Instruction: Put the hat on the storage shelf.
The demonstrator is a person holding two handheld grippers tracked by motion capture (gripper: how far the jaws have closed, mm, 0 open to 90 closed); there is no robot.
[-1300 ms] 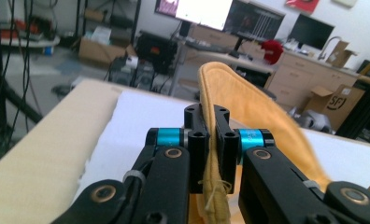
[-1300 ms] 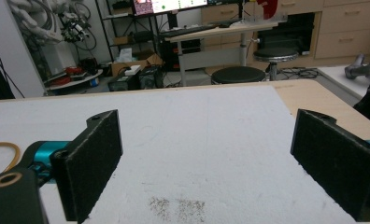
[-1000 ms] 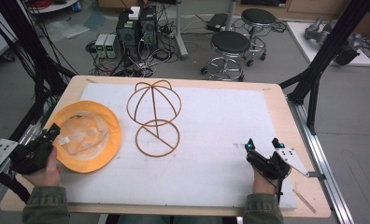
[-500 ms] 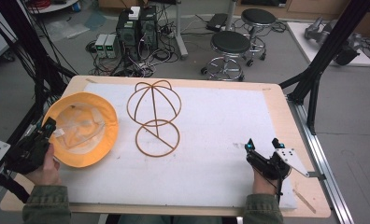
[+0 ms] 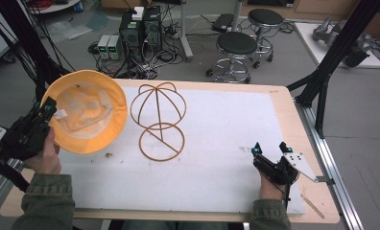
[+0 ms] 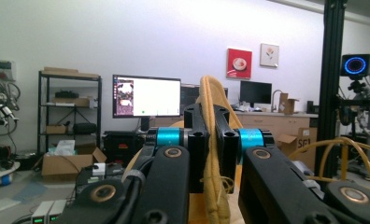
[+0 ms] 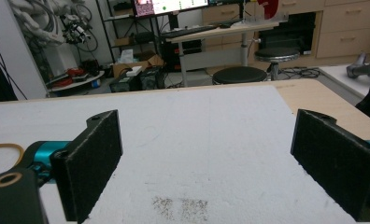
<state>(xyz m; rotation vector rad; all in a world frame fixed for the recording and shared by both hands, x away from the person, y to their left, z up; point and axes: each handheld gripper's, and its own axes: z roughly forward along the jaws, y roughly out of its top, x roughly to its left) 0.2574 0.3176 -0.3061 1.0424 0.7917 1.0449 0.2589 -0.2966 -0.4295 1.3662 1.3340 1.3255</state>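
The left gripper (image 5: pixel 43 109) held a floppy orange fabric hat (image 5: pixel 85 117) raised above the table (image 5: pixel 279 103), jaws clamped on its brim, seam visible in the left gripper view; the right gripper (image 5: pixel 269 147) rested, jaws released.

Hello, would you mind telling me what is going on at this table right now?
A person is working with two handheld grippers. The left gripper is shut on the brim of an orange bucket hat, which is held tilted above the table's left edge. A wire hat stand sits on the white mat beside it. The right gripper rests open on the mat, holding nothing.
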